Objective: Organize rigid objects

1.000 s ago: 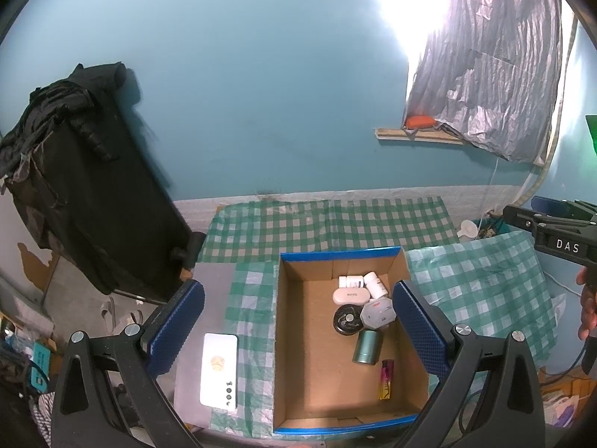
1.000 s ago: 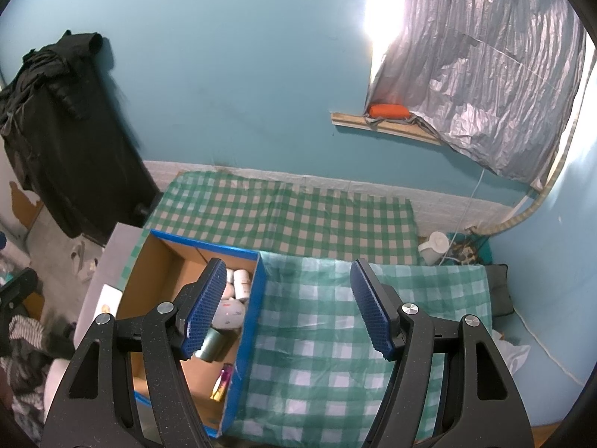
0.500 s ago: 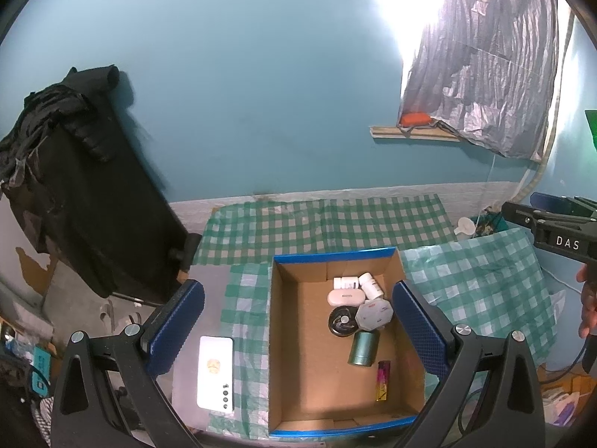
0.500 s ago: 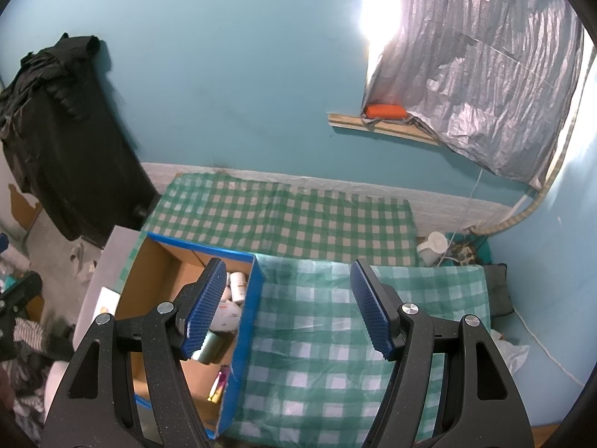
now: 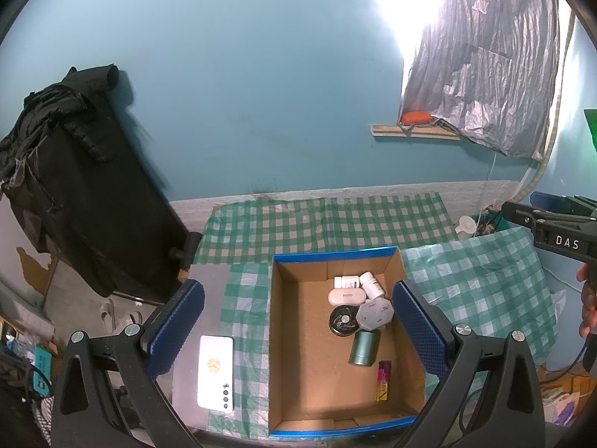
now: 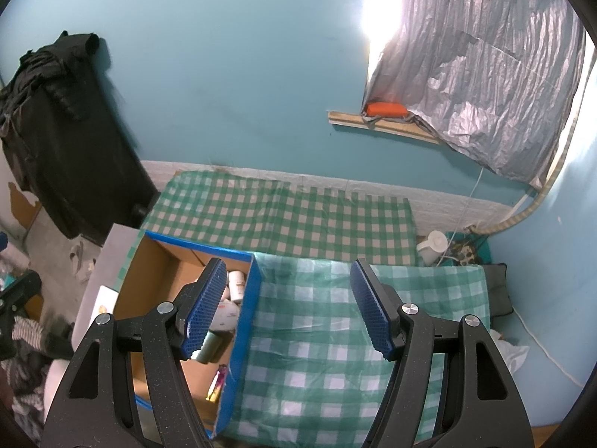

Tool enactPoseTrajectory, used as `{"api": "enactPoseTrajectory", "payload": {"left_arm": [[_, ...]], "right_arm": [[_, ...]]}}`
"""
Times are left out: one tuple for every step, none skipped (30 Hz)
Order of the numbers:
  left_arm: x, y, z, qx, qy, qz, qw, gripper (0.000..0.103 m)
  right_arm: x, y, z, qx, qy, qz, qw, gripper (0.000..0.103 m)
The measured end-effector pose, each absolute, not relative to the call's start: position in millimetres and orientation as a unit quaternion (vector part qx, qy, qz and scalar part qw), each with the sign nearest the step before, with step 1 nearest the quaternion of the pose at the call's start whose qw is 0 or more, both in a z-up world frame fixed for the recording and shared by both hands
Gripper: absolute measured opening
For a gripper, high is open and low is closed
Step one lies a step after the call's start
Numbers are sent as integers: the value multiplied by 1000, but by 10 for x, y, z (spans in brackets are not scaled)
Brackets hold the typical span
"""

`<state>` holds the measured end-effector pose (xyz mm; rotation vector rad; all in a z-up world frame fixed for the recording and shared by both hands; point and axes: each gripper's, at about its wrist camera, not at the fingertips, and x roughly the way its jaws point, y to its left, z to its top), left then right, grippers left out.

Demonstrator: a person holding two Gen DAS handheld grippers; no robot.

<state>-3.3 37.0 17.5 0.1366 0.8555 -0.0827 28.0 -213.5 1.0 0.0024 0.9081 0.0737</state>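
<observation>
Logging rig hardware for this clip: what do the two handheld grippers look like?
Both the left gripper and right gripper have speckled black frames, silver screws and blue ribbed pads on their fingers. Seen from the left wrist, the right one bears white "DAS" lettering.

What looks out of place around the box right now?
One thing: a white phone lies outside the box, on the grey surface to its left, while the bottles, cases, green can and lighter are inside. Both grippers, left and right, hang open and empty. Nothing looks spilled or damaged.
</observation>
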Motion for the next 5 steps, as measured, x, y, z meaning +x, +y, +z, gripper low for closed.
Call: {"api": "enactPoseTrajectory", "payload": {"left_arm": [[-32,372,177,66,414,-40,907,102],[-30,371,177,66,415,-40,907,102],[-30,372,177,66,415,-39,907,102],[-25,377,170,66,415,-38,907,102],[-15,384,158,66,418,-37,905,102]], "right_arm": [[281,-2135,10,1,438,36,898,68],[283,-2141,10,1,439,35,898,68],[279,-2144,0,0,439,36,898,68],[278,-2155,-6,0,439,36,898,68],[277,-2167,-6,0,440,35,897,68]]}}
